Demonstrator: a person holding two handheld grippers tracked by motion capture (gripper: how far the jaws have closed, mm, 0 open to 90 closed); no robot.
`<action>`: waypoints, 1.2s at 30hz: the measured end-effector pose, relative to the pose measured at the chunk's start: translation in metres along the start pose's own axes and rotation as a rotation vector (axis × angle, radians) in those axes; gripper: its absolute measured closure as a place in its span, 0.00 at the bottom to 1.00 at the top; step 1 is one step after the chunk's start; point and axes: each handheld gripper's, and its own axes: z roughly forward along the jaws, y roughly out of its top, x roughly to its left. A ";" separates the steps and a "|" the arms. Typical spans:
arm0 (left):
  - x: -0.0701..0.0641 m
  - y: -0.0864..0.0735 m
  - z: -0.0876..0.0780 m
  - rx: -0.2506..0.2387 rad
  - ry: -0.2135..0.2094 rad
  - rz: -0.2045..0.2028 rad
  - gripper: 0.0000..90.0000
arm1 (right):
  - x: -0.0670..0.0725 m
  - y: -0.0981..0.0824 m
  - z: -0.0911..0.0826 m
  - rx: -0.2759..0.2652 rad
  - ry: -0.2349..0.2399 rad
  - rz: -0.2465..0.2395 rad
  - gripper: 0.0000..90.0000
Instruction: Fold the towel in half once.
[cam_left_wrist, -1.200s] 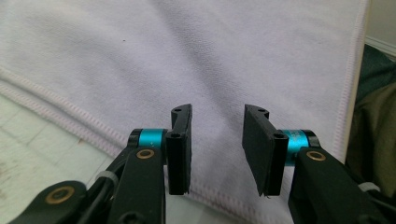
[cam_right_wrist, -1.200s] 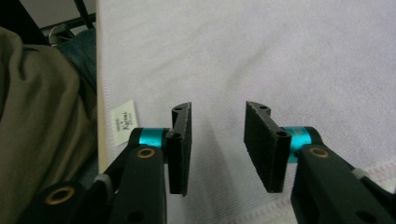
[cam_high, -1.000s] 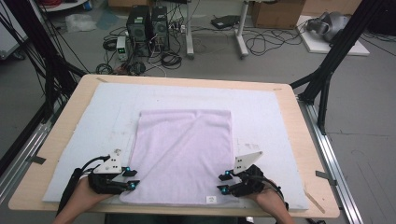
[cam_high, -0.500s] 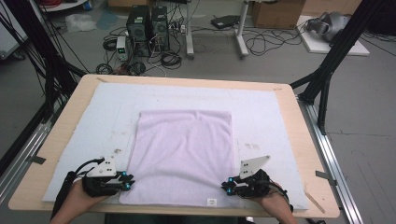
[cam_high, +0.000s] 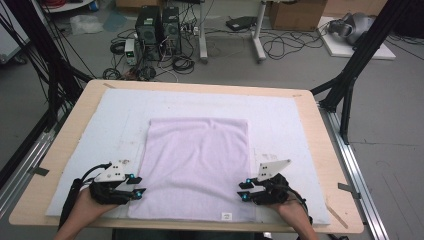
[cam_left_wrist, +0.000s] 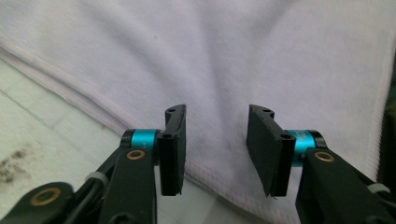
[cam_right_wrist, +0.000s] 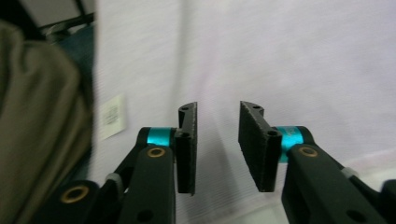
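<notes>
A: Lying flat on the white mat in the middle of the table, the lilac towel has both near corners bracketed.

B: And the left hand-held gripper and right hand-held gripper?

A: Jaws just reopened, moderately apart, with cloth under them but nothing pinched. A sound grasp probably takes each corner's hem deep between the pads, closing together before lifting evenly.

Left gripper, right gripper: fingers apart
</notes>
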 end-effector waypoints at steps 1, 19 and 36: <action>0.002 0.002 0.001 -0.004 0.000 -0.006 0.63 | -0.003 0.002 0.000 -0.009 -0.013 0.003 0.72; 0.038 0.033 0.034 -0.080 0.078 -0.071 0.52 | -0.054 0.019 0.012 -0.055 -0.201 0.093 0.52; 0.052 0.043 0.037 -0.086 0.117 -0.106 0.49 | -0.079 0.032 0.018 -0.090 -0.246 0.128 0.35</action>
